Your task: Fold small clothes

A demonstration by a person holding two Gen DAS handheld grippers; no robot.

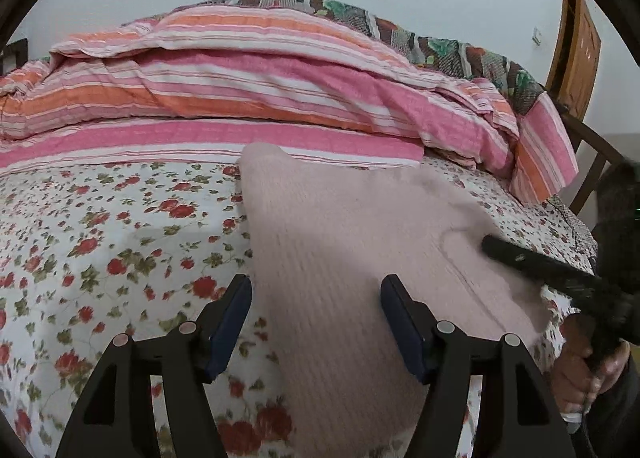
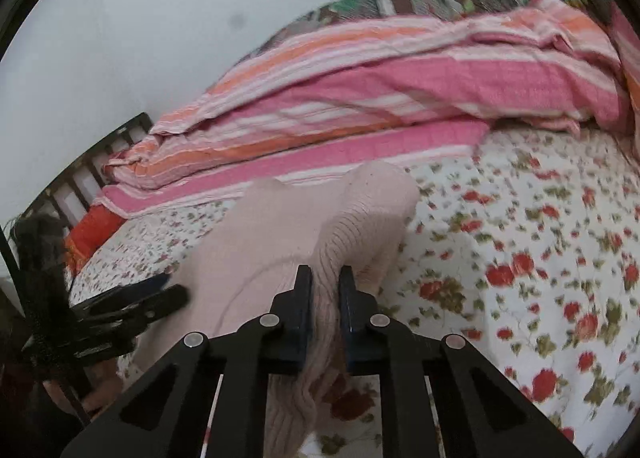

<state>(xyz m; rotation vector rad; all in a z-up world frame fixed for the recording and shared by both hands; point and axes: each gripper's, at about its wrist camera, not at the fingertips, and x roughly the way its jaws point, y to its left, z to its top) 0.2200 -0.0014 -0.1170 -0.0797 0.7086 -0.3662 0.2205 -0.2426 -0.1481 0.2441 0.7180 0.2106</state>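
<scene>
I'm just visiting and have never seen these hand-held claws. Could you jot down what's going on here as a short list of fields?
Place: a bed with a floral sheet
Garment: pale pink knit garment, lying on the sheet
Right gripper: shut on a bunched part of the garment
Left gripper: open, jaws either side of the garment's edge, not pinching
Behind: striped pink and orange quilt, piled up
Fold: not yet made

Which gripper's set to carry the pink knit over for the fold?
Right. The right gripper is already shut on a bunched edge of the pink knit garment. The left gripper is open, its fingers straddling the garment's edge, gripping nothing.
</scene>
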